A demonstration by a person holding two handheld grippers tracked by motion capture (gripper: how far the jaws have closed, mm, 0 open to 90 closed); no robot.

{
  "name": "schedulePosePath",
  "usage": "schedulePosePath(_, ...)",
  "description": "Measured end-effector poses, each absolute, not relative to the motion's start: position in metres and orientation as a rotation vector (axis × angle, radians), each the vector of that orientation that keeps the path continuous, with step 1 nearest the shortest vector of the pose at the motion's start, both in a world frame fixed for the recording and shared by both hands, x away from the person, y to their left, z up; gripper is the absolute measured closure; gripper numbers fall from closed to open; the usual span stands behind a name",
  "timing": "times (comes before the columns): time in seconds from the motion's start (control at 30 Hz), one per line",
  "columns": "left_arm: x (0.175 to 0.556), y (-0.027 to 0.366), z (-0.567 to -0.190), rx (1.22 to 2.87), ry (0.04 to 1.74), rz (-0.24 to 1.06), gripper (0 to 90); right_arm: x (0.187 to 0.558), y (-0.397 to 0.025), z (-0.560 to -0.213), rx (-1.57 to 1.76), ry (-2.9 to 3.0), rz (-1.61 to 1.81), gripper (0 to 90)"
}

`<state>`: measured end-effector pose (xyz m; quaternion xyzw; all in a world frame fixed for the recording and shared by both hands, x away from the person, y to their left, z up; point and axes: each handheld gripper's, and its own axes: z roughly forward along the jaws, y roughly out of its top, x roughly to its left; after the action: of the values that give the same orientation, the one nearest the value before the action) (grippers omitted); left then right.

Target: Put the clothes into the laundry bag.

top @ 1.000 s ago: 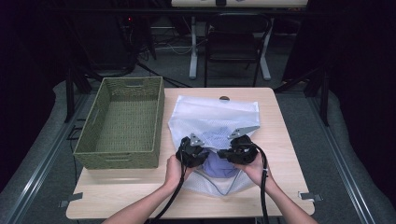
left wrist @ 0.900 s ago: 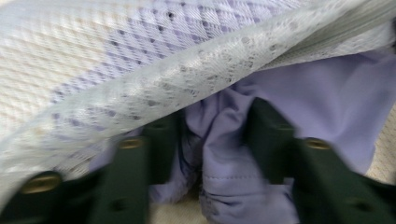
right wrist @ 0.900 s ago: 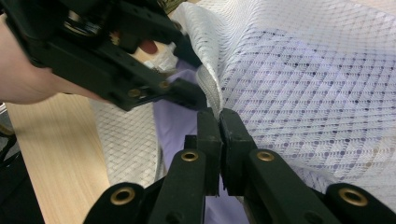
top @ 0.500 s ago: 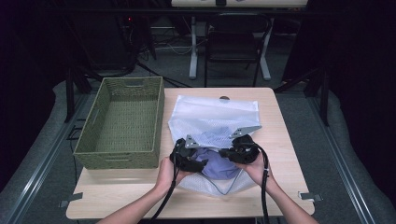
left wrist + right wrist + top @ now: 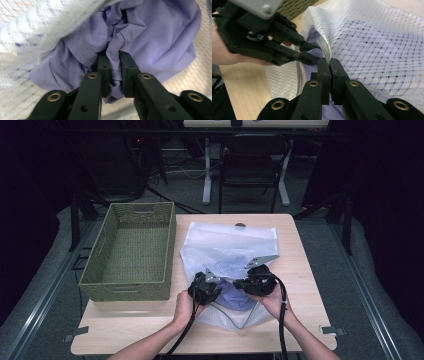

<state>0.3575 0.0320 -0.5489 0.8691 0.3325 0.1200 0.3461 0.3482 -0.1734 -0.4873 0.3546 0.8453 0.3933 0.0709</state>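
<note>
Two grippers | left gripper [image 5: 113,56] pinching purple cloth [image 5: 155,32] | right gripper [image 5: 329,63] clamping mesh bag [image 5: 225,245] mouth edge, opening toward person

Right gripper [image 5: 329,62]: its two black jaws rise from the bottom edge and are closed on the raised edge of a white mesh bag [image 5: 372,42], which spreads up and to the right. Purple cloth [image 5: 313,53] shows through the mesh and in the bag's opening beside the jaws. The left gripper [image 5: 308,51], held by a hand [image 5: 222,53], enters from the left, its tips at that opening. Wooden table [image 5: 244,85] below; green woven basket [image 5: 294,6] at top.
</note>
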Motion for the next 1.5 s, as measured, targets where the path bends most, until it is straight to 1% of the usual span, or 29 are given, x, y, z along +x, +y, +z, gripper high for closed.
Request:
schedulePosePath(0.2, 0.363, 0.029, -0.542, 2.147, 0.904, 0.373, 83.3, 0.344, -0.17, -0.478, 1.036, 2.526, 1.237, 88.3)
schedulePosePath(0.3, 0.363, 0.029, -0.542, 2.122, 0.916, 0.405, 83.2, 0.343, -0.171, -0.475, 1.029, 2.519, 1.257, 88.2)
schedulePosePath(0.47, 0.369, 0.034, -0.549, 2.131, 0.954, 0.397, 82.3, 0.347, -0.171, -0.486, 1.043, 2.569, 1.166, 88.1)
schedulePosePath(0.57, 0.37, 0.039, -0.545, 2.118, 0.96, 0.402, 82.4, 0.352, -0.174, -0.493, 1.071, 2.586, 1.134, 88.2)
schedulePosePath(0.63, 0.37, 0.04, -0.542, 2.1, 0.955, 0.426, 82.6, 0.352, -0.176, -0.491, 1.073, 2.577, 1.148, 88.1)
schedulePosePath(0.73, 0.371, 0.039, -0.545, 2.125, 0.957, 0.389, 81.6, 0.351, -0.177, -0.488, 1.071, 2.566, 1.166, 88.0)
schedulePosePath(0.77, 0.371, 0.038, -0.547, 2.139, 0.954, 0.38, 79.4, 0.352, -0.177, -0.489, 1.074, 2.569, 1.165, 88.0)
schedulePosePath(0.8, 0.371, 0.038, -0.549, 2.15, 0.951, 0.374, 74.6, 0.352, -0.176, -0.49, 1.075, 2.575, 1.16, 88.0)
schedulePosePath(0.87, 0.369, 0.037, -0.548, 2.165, 0.947, 0.356, 60.1, 0.352, -0.176, -0.492, 1.077, 2.577, 1.153, 87.9)
schedulePosePath(0.93, 0.366, 0.038, -0.544, 2.174, 0.93, 0.368, 50.5, 0.352, -0.177, -0.492, 1.077, 2.576, 1.156, 87.9)
schedulePosePath(1.0, 0.362, 0.041, -0.539, 2.179, 0.919, 0.356, 45.8, 0.352, -0.178, -0.491, 1.08, 2.567, 1.161, 87.9)
schedulePosePath(1.03, 0.36, 0.042, -0.538, 2.177, 0.914, 0.356, 44.8, 0.352, -0.179, -0.491, 1.083, 2.564, 1.163, 87.9)
schedulePosePath(1.2, 0.352, 0.053, -0.536, 2.215, 0.893, 0.343, 47.7, 0.352, -0.182, -0.49, 1.092, 2.55, 1.172, 87.9)
schedulePosePath(1.27, 0.354, 0.054, -0.54, 2.225, 0.903, 0.351, 50.3, 0.352, -0.182, -0.49, 1.09, 2.55, 1.176, 87.9)
schedulePosePath(1.3, 0.356, 0.054, -0.542, 2.234, 0.907, 0.35, 52.8, 0.352, -0.182, -0.489, 1.091, 2.551, 1.177, 88.0)
schedulePosePath(1.4, 0.361, 0.051, -0.551, 2.247, 0.922, 0.374, 66.7, 0.352, -0.18, -0.489, 1.086, 2.553, 1.182, 88.1)
schedulePosePath(1.5, 0.362, 0.045, -0.555, 2.232, 0.91, 0.385, 77.7, 0.35, -0.178, -0.486, 1.083, 2.55, 1.194, 88.1)
